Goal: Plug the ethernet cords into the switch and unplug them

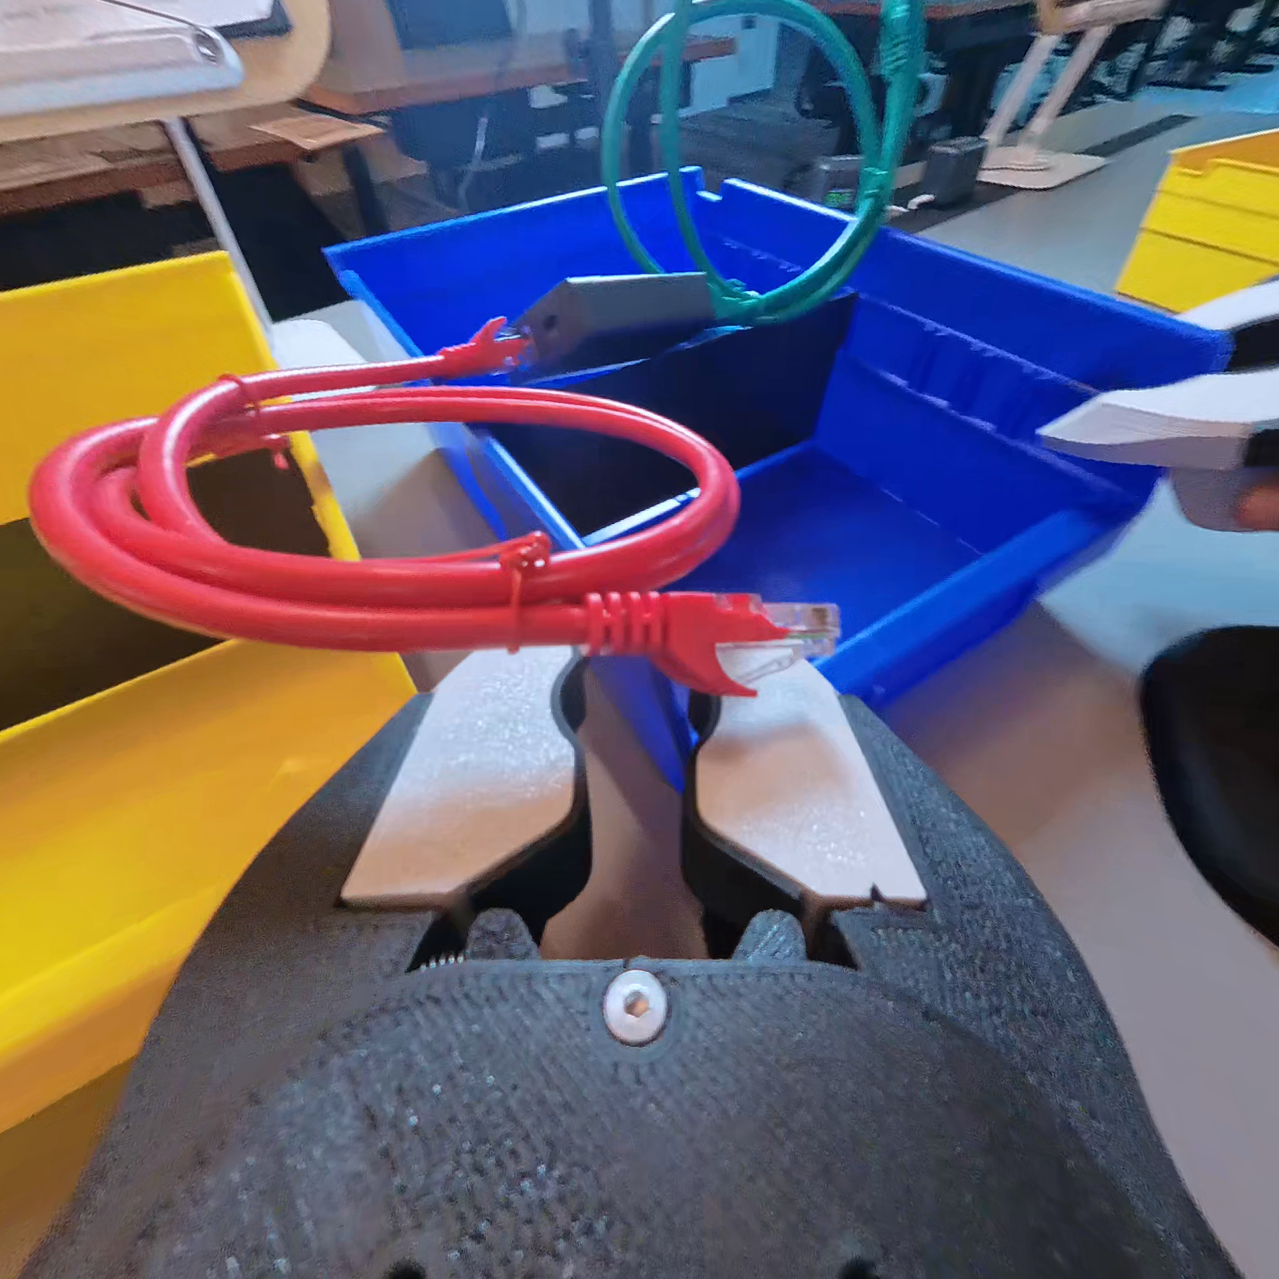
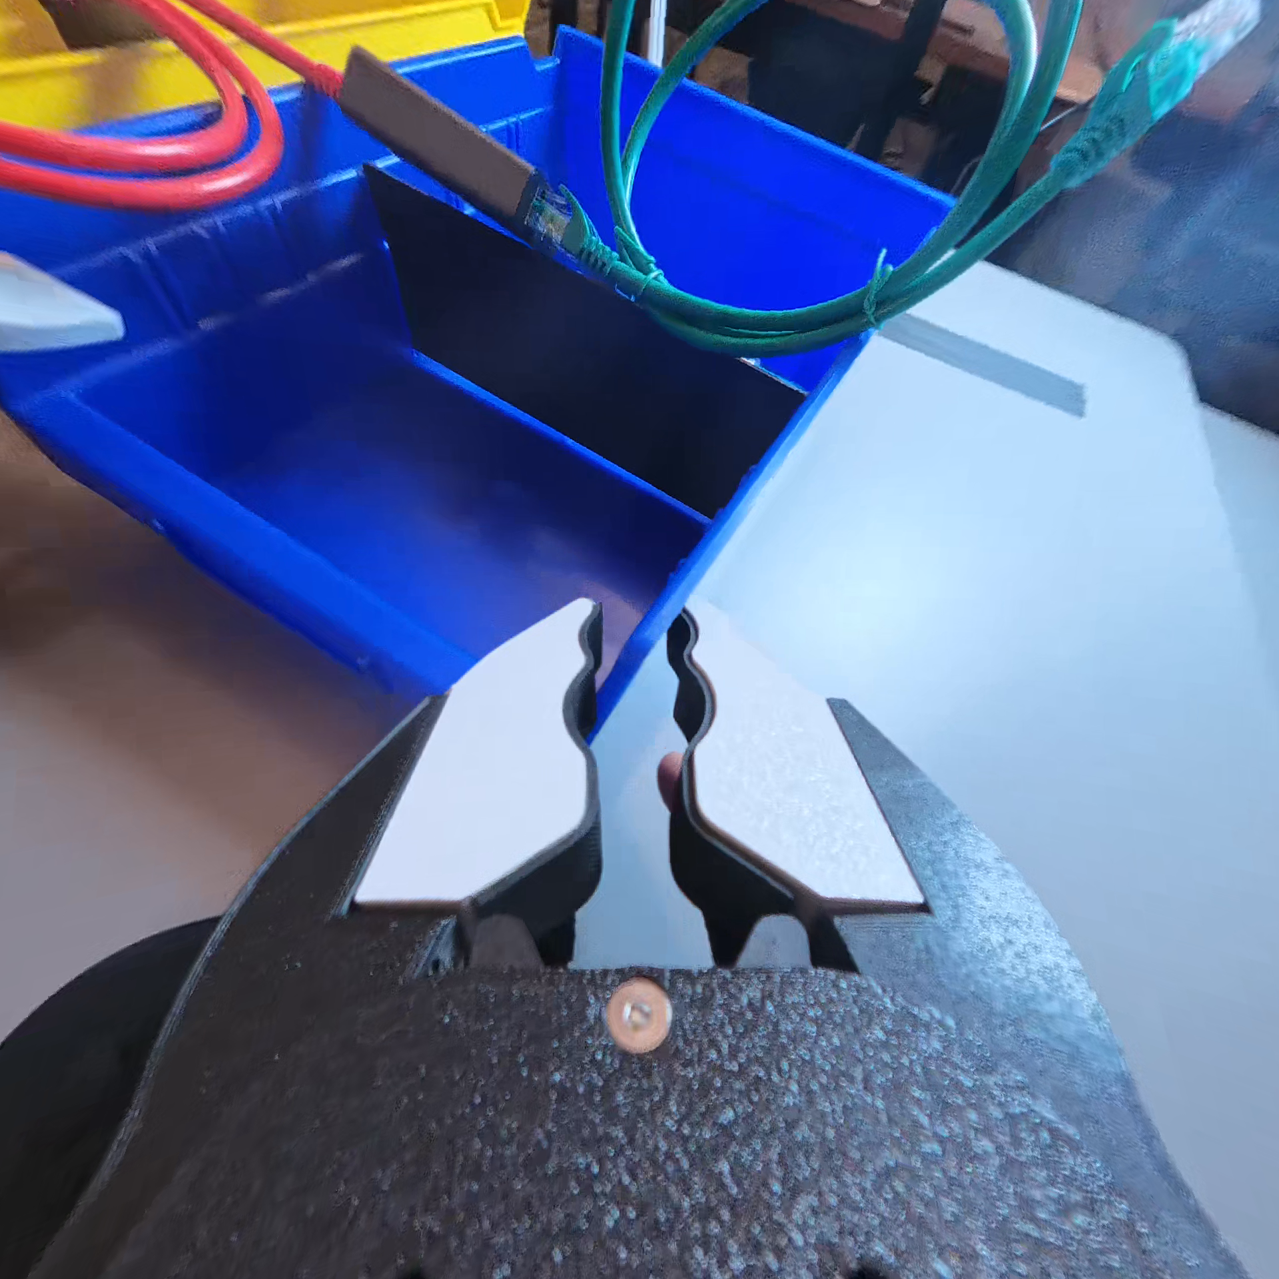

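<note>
Left gripper (image 1: 692, 664): parted, nothing held; red cord's (image 1: 387, 498) free plug lies just ahead.
Right gripper (image 2: 633, 623): parted, empty.
Switch (image 1: 623, 311): propped in blue bin (image 1: 969, 387), red and green cord (image 1: 747, 207) plugged in.

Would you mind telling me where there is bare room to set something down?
The blue bin's near compartment is bare, as is the grey tabletop right of it. Its far end is crowded: switch, green cord, red cord.
</note>
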{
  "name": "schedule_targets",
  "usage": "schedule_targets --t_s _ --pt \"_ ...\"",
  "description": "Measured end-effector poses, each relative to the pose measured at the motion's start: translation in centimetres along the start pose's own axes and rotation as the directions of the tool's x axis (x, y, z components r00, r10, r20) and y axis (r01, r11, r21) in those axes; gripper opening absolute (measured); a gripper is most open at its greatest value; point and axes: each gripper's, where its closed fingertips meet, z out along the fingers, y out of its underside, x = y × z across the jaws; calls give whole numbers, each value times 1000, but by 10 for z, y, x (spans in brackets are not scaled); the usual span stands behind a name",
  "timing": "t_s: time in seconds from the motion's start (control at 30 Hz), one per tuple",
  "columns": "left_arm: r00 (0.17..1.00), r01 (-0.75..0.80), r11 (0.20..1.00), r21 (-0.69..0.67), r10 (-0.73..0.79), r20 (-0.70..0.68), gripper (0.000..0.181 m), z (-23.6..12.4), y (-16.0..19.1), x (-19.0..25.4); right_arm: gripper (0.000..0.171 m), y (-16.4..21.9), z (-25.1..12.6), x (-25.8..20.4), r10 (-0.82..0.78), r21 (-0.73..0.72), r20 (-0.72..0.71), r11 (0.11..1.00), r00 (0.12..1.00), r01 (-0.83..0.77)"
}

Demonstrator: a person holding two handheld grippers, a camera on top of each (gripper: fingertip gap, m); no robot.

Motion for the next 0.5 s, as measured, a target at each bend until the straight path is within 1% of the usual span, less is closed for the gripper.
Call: schedule_targets --t_s 0.03,0.13,0.17,0.23,0.33,0.43,0.5 --pt "1000 -15 1000 9 15 27 21 2 1 -2 17 1 -3 -1 -22 2 -15 1000 1000 23" --pt "999 -47 999 5 46 15 18 -7 2 7 16 0 -21 -7 -38 33 -34 999 999 39" --pt "998 -60 998 9 60 -1 18 -14 0 12 16 -3 -32 -9 -56 57 -54 997 997 59" --pt "997 -66 996 60 68 -34 16 -35 -9 24 15 -13 -61 -16 -72 109 -87 991 994 82" --pt "987 -149 978 149 156 -35 17 -79 -24 45 15 -30 -111 -33 -114 181 -137 974 984 138" --pt "976 -209 959 193 218 -25 18 -131 -32 57 15 -45 -155 -62 -162 226 -149 955 975 193" --pt "965 -258 943 209 262 9 19 -170 -37 58 15 -56 -176 -87 -180 266 -136 941 974 211"
